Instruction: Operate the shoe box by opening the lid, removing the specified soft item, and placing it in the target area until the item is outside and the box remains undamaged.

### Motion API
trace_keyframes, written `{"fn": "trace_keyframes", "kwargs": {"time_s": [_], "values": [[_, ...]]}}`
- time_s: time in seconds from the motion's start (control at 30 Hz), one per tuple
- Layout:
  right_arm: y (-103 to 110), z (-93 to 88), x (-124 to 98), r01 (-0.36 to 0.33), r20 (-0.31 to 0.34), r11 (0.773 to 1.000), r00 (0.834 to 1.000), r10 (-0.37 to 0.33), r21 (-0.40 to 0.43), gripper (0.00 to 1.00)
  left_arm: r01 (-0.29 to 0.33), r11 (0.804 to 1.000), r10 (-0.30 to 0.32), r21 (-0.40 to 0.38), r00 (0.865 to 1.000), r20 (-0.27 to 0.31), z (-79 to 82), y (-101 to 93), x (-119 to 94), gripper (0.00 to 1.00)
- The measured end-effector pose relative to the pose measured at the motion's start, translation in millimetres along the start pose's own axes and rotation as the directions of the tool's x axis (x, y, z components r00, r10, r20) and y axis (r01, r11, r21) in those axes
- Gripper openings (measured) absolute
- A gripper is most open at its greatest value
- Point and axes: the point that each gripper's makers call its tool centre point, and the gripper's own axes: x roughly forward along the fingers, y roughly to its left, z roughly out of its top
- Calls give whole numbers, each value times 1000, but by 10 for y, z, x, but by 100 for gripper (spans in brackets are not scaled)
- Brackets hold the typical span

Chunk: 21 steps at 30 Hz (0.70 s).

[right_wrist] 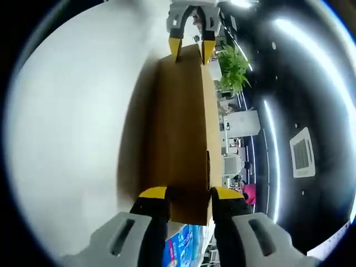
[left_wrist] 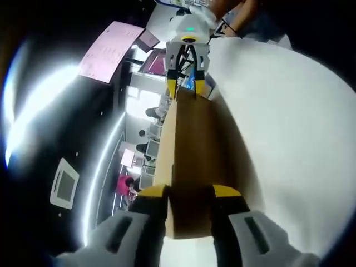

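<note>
**Both tools on the box lid, mid-lift, and a bit nervous about it**

So here's where I'm at. My left tool point(left_wrist: 189, 192) is clamped on the near end of a brown cardboard panel, yellow tips on either side of its edge. Pretty sure that panel is the shoe box lid point(left_wrist: 194, 144), tipped up on edge, though I can't see the box body under it. My right tool point(right_wrist: 188, 193) is pinching the opposite end the same way. In the left gripper view the right tool sits at the far end of the panel, and in the right gripper view the left tool is at the far end, so I've got the lid held from both short ends.

Past the cardboard there's the white surface point(left_wrist: 289, 128) on one side. On the other side it's the room: ceiling lights, a green plant point(right_wrist: 233, 67) and some people further off.

The soft item I can't see at all. Presumably it's in the box, so that step isn't done.

What worries me: with both tools gripping thin cardboard, any twist between my two hands could crease or tear the lid. Pulling the ends apart or pushing them together could buckle it. And if one tool slips, the lid swings off the other one.
</note>
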Motion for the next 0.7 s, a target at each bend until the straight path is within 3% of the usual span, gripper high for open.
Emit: {"fn": "trace_keyframes", "kwargs": {"time_s": [0.4, 0.43, 0.47, 0.53, 0.6, 0.63, 0.67, 0.7], "values": [[-1, 10, 2, 5, -4, 1000, 1000, -5, 13, 30, -18, 1000, 19, 13, 1000, -14, 1, -4, -9, 30], [0, 9, 0, 3, -2, 1000, 1000, -3, 21, 30, -20, 1000, 20, -4, 1000, -14, 11, 3, -22, 29], [-1, 10, -2, 2, -1, 1000, 1000, -2, 25, 30, -17, 997, 18, -69, 1000, 12, 62, 7, -45, 28], [-4, 13, -11, -1, 1, 999, 1000, 1, 36, 29, -19, 981, 31, -195, 998, 62, 167, 72, -126, 30], [-10, 17, -22, -4, 8, 998, 1000, 4, 56, 29, -7, 944, 48, -328, 992, 118, 284, 127, -237, 33], [-13, 18, -24, -5, 9, 998, 1000, 4, 62, 29, 3, 934, 47, -358, 990, 131, 310, 131, -259, 36], [-14, 21, -25, -5, 11, 997, 1000, 5, 71, 29, 35, 890, 44, -456, 986, 161, 361, 124, -340, 39], [-13, 23, -25, -6, 11, 997, 1000, 6, 74, 29, 48, 867, 42, -495, 985, 169, 380, 115, -377, 42]]}}
